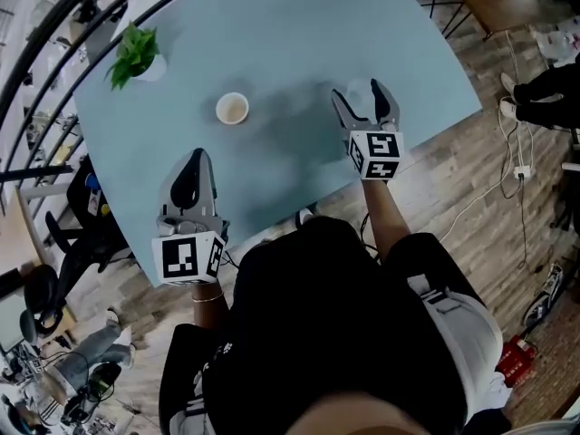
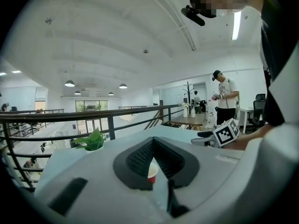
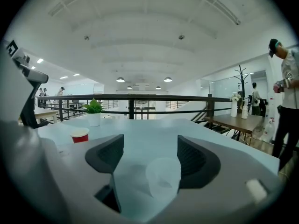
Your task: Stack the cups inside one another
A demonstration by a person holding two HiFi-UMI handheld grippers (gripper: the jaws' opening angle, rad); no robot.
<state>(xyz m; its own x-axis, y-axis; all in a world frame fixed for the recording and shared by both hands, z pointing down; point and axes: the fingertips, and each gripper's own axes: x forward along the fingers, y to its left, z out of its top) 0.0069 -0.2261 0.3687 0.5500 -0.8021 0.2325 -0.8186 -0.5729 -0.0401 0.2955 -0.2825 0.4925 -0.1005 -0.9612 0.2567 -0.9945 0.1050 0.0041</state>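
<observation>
A red paper cup (image 1: pixel 232 109) with a white inside stands upright on the light blue table (image 1: pixel 290 34). A clear plastic cup (image 1: pixel 360 98) stands to its right. My right gripper (image 1: pixel 359 91) is open, one jaw on each side of the clear cup. In the right gripper view the clear cup (image 3: pixel 163 175) sits low between the pads, closer to the right pad, and the red cup (image 3: pixel 80 135) is off to the left. My left gripper (image 1: pixel 194 159) is shut and empty, well short of the red cup (image 2: pixel 152 171), which shows under its closed tips.
A small potted plant (image 1: pixel 136 54) stands at the table's far left corner. A black railing (image 1: pixel 54 39) runs past the table's far edge. Office chairs (image 1: pixel 72 243) and cables lie on the wooden floor around it. A person (image 2: pixel 226 99) stands by a far table.
</observation>
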